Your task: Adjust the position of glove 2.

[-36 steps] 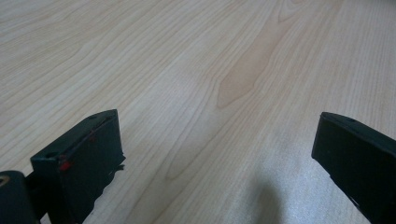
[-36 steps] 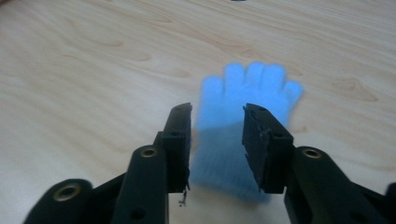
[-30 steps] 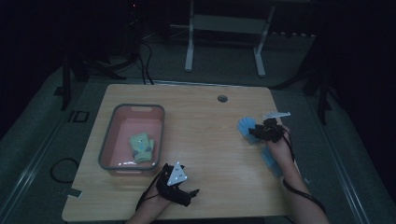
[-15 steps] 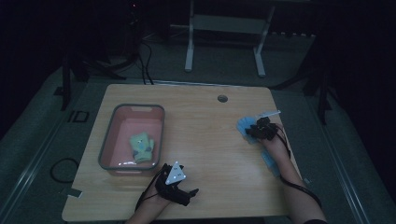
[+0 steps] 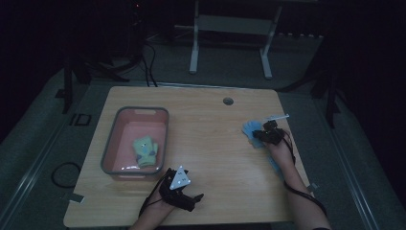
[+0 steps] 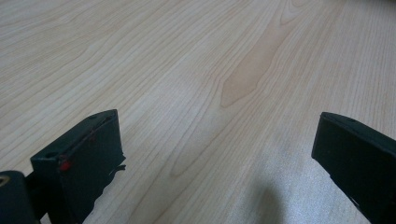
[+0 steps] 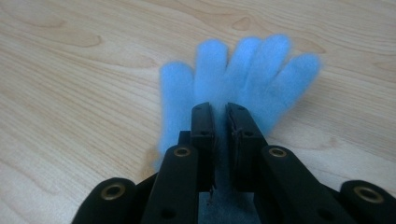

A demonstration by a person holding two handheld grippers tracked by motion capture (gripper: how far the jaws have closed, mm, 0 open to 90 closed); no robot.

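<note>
From above, the blue glove [image 5: 250, 129] lies near the table's [image 5: 210, 143] right edge under the right gripper [image 5: 264, 134]. The left gripper [image 6: 215, 158] sits wide open over bare wood. Up close, the right jaws pinch the glove's palm; it looks soft, light and floppy.

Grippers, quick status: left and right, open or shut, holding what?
Left gripper: open, jaws wide apart over bare table, holding nothing.
Right gripper: shut on the blue glove, pinching its palm.
</note>
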